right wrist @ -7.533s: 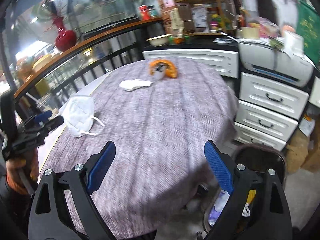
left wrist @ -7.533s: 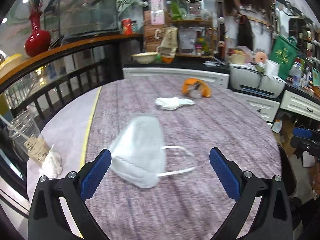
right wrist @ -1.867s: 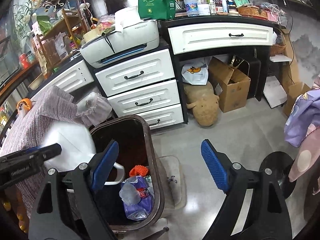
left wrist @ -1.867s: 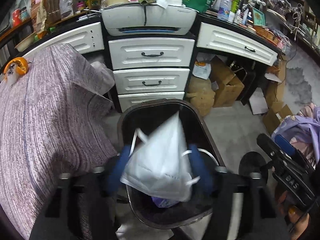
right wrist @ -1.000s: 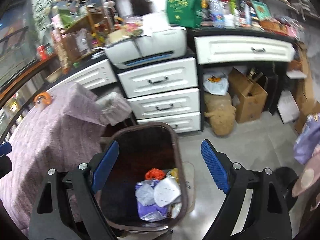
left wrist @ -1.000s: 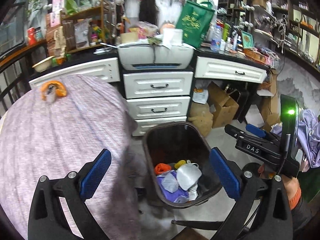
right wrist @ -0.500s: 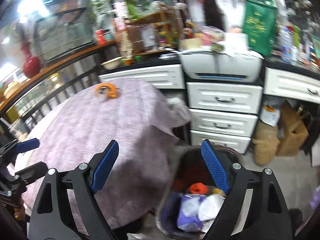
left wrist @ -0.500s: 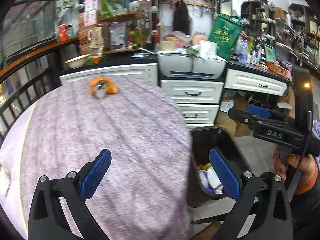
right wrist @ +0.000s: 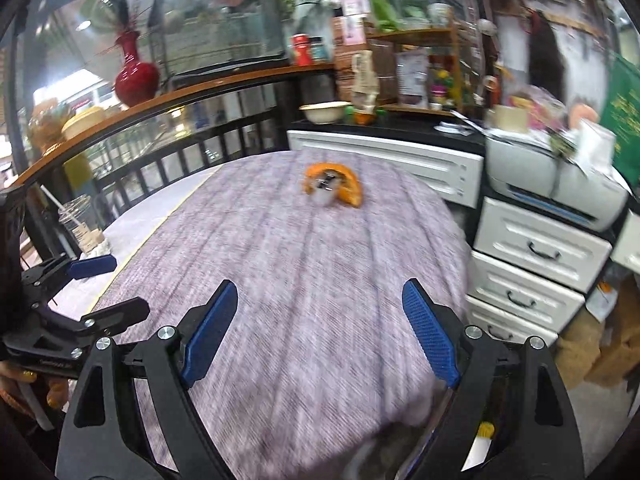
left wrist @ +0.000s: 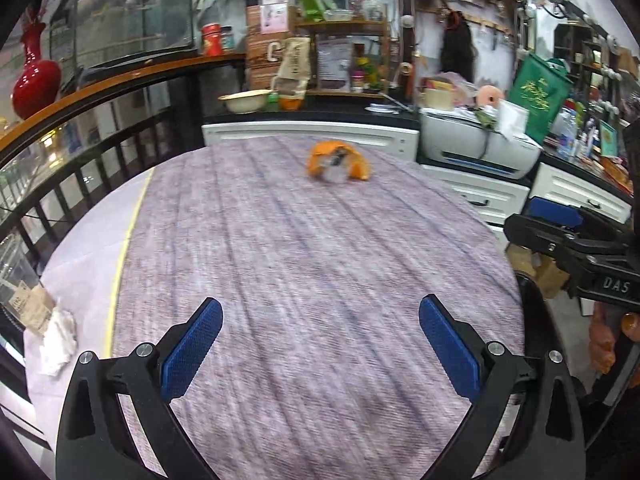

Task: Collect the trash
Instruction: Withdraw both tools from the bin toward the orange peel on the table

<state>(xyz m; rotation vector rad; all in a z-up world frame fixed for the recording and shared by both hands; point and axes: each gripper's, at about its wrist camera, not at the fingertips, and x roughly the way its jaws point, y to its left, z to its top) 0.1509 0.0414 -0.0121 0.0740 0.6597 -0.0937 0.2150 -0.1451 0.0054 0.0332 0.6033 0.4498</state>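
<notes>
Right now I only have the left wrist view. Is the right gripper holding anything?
Observer: No. The right gripper has its jaws wide open, with only the tablecloth showing between them.
Operator: And what stands at the left edge of the table? It's cut off for me.
Observer: A clear plastic cup with a straw in it, upright, close to the black railing.
</notes>
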